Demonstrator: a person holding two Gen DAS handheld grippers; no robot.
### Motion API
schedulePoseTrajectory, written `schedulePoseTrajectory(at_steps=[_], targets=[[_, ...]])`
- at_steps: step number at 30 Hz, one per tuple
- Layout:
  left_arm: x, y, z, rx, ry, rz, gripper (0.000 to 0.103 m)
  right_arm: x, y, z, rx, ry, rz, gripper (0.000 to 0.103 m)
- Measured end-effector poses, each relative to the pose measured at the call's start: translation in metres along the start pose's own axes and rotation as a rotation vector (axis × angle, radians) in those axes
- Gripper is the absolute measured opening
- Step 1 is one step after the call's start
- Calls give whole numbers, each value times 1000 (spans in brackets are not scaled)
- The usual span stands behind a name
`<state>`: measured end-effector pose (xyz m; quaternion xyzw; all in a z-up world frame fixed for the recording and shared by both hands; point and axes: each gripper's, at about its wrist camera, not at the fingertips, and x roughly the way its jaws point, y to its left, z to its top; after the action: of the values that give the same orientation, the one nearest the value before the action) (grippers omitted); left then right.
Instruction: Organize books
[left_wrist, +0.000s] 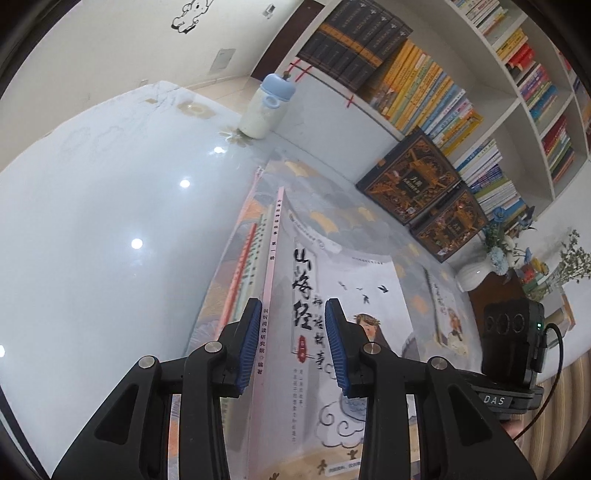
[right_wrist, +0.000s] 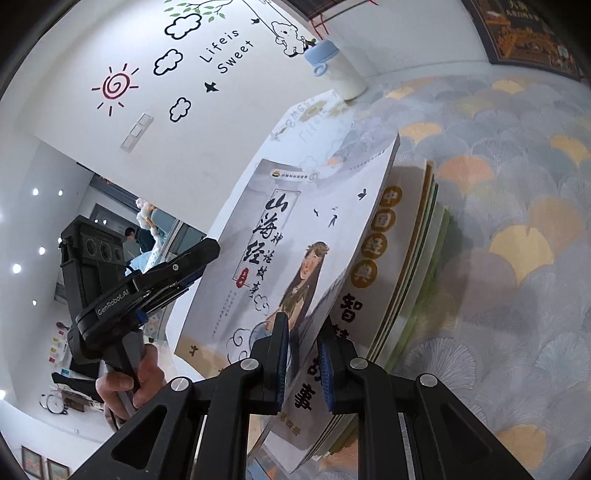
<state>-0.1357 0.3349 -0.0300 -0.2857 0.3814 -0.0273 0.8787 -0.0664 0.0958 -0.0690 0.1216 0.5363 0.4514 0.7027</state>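
The right gripper (right_wrist: 302, 363) is closed on the lower edge of the grey picture book (right_wrist: 291, 254), tilting it up off the stack of books (right_wrist: 406, 266), while the left gripper (left_wrist: 291, 345) stands wide apart astride that book's pink spine (left_wrist: 271, 273), gripping nothing. The stack lies on the fan-patterned tablecloth (right_wrist: 498, 229) towards the tabletop's near edge. A blue-capped bottle (left_wrist: 266, 107) stands at the far edge, beside the bookshelf (left_wrist: 424, 85).
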Motion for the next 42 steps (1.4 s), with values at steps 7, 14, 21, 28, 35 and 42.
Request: schedulePoseTrajectory(at_steps=[7, 14, 21, 28, 35, 42], targets=[[2, -3, -3, 26, -18, 154, 36, -2, -4, -4, 23, 3, -27, 18], [-11, -20, -1, 43, -52, 178, 37, -15, -7, -8, 63, -3, -40, 32], [-9, -64, -2, 83, -60, 162, 37, -44, -18, -15, 70, -43, -3, 34], [40, -153, -15, 222, 3, 66, 42, -114, -78, -25, 152, -153, -36, 36], [125, -241, -41, 304, 129, -42, 42, -202, -164, -43, 230, -285, -231, 37], [223, -303, -69, 328, 261, -60, 42, -264, -250, -57, 323, -420, -443, 37]])
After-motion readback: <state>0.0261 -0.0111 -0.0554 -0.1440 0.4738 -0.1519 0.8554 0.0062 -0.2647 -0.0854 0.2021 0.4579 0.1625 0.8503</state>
